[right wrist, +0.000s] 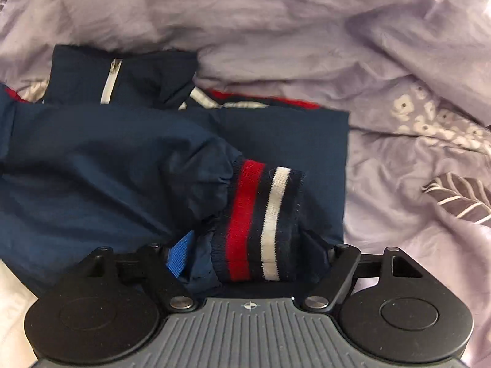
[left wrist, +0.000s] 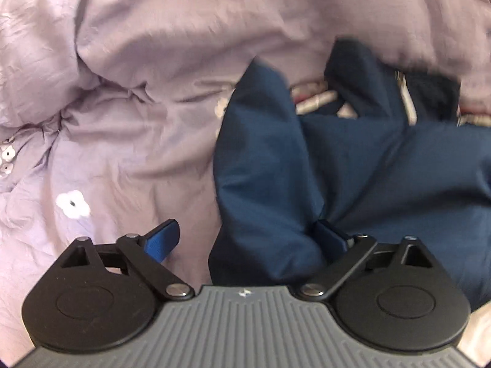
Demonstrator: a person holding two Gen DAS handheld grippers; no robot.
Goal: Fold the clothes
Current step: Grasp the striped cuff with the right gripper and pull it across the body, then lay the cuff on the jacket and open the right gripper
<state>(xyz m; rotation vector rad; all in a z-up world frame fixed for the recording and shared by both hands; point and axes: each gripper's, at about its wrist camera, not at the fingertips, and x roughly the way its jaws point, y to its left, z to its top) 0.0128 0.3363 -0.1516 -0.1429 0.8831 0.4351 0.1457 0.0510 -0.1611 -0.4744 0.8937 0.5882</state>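
Observation:
A navy jacket (left wrist: 353, 165) with red and white trim lies crumpled on a lilac bedspread (left wrist: 138, 76). My left gripper (left wrist: 245, 239) is open; a bunched fold of the jacket sits between its blue fingers (left wrist: 162, 240), against the right one. In the right wrist view the jacket (right wrist: 107, 165) lies partly folded, with its white zip at the back. Its sleeve cuff (right wrist: 260, 220), striped red, navy and white, sits between the wide-apart fingers of my right gripper (right wrist: 248, 251), which is open around it.
The rumpled lilac bedspread (right wrist: 307, 24) with white flower prints fills both views, with raised folds at the back. A dark leaf-print patch (right wrist: 460, 196) lies at the right.

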